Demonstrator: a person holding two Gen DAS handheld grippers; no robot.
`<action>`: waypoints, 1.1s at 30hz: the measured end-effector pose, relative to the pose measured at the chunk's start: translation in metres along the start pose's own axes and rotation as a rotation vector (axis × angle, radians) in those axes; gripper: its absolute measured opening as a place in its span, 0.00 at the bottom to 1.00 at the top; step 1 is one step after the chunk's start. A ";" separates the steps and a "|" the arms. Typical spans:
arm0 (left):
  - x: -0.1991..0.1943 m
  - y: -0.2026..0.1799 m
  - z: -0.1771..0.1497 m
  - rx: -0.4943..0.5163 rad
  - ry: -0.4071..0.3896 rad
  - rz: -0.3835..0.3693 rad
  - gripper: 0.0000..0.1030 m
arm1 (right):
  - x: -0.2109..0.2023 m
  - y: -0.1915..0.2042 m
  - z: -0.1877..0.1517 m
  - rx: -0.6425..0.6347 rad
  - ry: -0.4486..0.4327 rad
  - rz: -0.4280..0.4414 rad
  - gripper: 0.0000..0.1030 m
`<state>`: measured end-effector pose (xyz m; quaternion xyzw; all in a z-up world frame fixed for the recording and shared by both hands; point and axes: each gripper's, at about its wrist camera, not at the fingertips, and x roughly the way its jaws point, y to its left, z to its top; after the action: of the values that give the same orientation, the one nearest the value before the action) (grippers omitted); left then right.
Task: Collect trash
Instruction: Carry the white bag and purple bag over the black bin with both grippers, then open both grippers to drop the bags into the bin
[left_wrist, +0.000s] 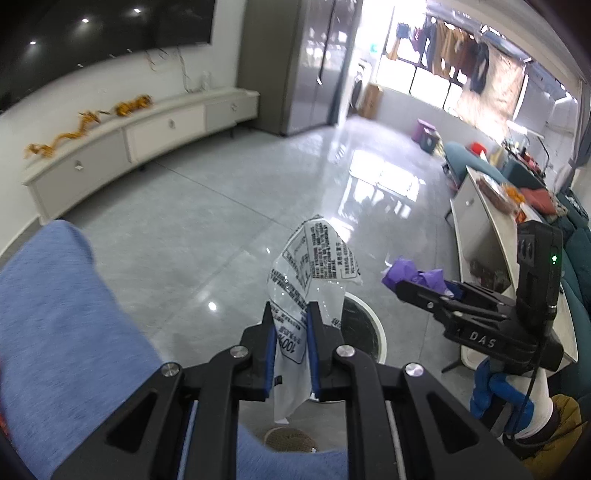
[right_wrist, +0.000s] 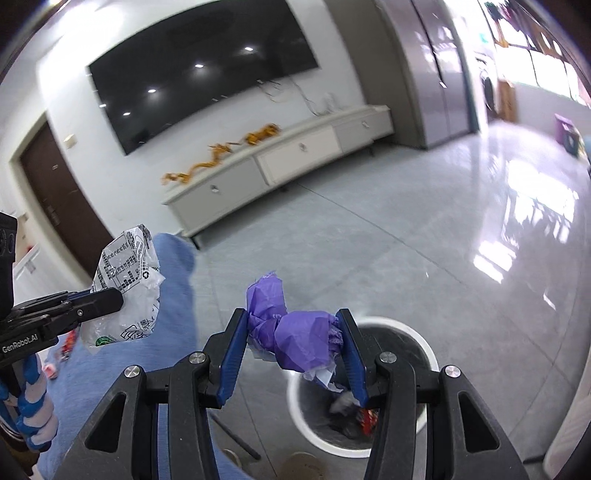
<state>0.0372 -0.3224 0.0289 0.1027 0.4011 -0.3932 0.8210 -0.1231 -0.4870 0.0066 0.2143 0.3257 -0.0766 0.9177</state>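
The printed plastic wrapper (left_wrist: 317, 266) is pinched in the closed left hand-held gripper (left_wrist: 290, 325); the crumpled purple paper (right_wrist: 295, 332) is clamped in the half-open right hand-held gripper (right_wrist: 291, 332). If released early, either could be dropped beside the waste bin (right_wrist: 424, 417), lower centre.

A home living room: a large wall-mounted television (right_wrist: 199, 74) hangs above a long white cabinet (right_wrist: 280, 162), laundry (left_wrist: 458, 48) dries at the far window, glossy grey floor tiles (left_wrist: 229, 206) throughout.

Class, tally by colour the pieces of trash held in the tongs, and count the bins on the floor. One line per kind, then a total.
White printed wrapper, in the left tongs: 1
Purple wad, in the right tongs: 1
White-rimmed bin: 1
Total: 3
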 end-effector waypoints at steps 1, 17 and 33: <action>0.012 -0.003 0.001 0.005 0.016 -0.009 0.13 | 0.008 -0.008 -0.002 0.013 0.016 -0.009 0.45; 0.136 -0.024 0.007 -0.052 0.206 -0.183 0.15 | 0.076 -0.076 -0.035 0.128 0.177 -0.100 0.51; 0.103 -0.033 0.010 -0.045 0.098 -0.137 0.55 | 0.056 -0.070 -0.027 0.112 0.142 -0.142 0.60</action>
<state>0.0568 -0.4072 -0.0356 0.0755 0.4559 -0.4339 0.7735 -0.1143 -0.5381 -0.0712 0.2463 0.3997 -0.1442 0.8711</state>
